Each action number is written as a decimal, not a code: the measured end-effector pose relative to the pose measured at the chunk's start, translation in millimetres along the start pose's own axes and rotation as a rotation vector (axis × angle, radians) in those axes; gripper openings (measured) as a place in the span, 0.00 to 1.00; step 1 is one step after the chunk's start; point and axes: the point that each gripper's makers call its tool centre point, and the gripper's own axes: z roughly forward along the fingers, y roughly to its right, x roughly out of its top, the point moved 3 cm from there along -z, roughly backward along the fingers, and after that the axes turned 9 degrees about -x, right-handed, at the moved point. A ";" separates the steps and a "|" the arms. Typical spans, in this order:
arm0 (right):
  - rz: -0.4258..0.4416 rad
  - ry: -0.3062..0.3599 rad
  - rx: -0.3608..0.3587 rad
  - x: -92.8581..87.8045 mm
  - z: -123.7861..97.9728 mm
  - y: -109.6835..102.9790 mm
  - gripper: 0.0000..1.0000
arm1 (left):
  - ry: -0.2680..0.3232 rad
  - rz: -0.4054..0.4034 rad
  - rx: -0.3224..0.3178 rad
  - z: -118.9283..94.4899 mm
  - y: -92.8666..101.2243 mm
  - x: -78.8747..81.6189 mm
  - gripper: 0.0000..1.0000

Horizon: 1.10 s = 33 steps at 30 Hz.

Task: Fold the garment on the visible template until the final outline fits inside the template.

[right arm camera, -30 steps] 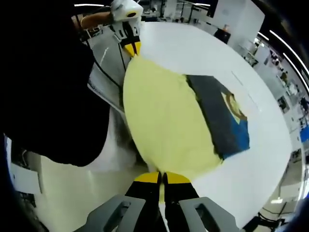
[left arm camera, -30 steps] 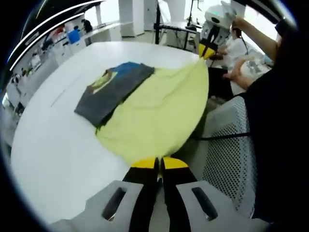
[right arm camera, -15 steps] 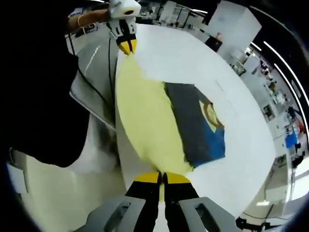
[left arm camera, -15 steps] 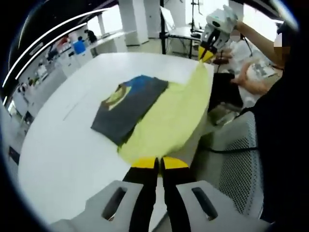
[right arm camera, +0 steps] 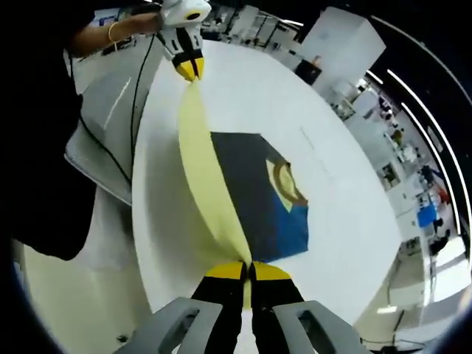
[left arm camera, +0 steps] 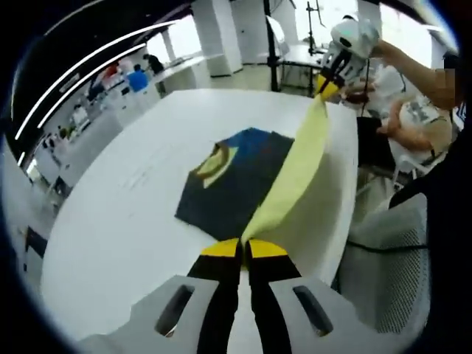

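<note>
One garment [left arm camera: 243,184] lies on the round white table [left arm camera: 125,221]: soft matte cloth, its dark charcoal panel flat on the tabletop with a blue patch and a curved olive-yellow motif, and its pale yellow part lifted off the surface and pulled into a long, narrow, taut band. That band runs between two grippers. The left gripper [left arm camera: 243,247], with yellow-tipped black jaws pressed together, pinches one end of the yellow cloth at the near table edge; in the right gripper view it shows far off [right arm camera: 189,70], held by a hand. The right gripper [right arm camera: 245,269], jaws likewise closed on the yellow cloth, grips the other end; in the left gripper view it appears at the far end [left arm camera: 330,82]. A faint thin outline [left arm camera: 151,158] is marked on the tabletop beside the dark panel. One grey perforated chair [left arm camera: 391,258] stands just off the table.
</note>
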 end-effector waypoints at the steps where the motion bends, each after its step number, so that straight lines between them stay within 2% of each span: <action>1: -0.003 -0.001 -0.016 1.1 3.3 6.1 0.00 | 0.016 -0.011 0.005 0.6 -5.0 4.4 0.00; 10: -0.008 0.003 -0.116 6.8 26.5 45.3 0.00 | 0.088 -0.046 0.109 7.2 -45.3 25.0 0.00; 12: 0.000 0.005 -0.156 8.8 33.6 58.3 0.00 | 0.095 -0.004 0.139 11.8 -56.4 28.5 0.00; 13: -0.002 0.005 -0.163 9.3 34.8 60.4 0.00 | 0.088 -0.023 0.157 14.6 -62.1 27.5 0.00; 18: -0.022 0.003 -0.215 17.0 51.5 78.1 0.00 | 0.120 -0.035 0.168 22.8 -77.4 31.4 0.00; 23: 0.033 0.005 -0.258 18.7 70.7 94.4 0.00 | 0.149 -0.086 0.213 31.5 -98.8 30.3 0.00; 26: 0.078 -0.001 -0.298 18.0 79.6 106.7 0.00 | 0.203 -0.131 0.230 38.4 -112.9 32.9 0.00; 29: 0.057 -0.046 -0.355 13.8 89.2 118.6 0.00 | 0.226 -0.141 0.243 45.7 -124.7 36.1 0.00; 31: 0.056 -0.053 -0.366 14.3 99.3 121.0 0.00 | 0.225 -0.149 0.247 53.7 -132.6 37.9 0.00; 33: 0.055 -0.070 -0.375 12.3 110.1 124.0 0.00 | 0.198 -0.138 0.257 61.5 -138.7 37.5 0.00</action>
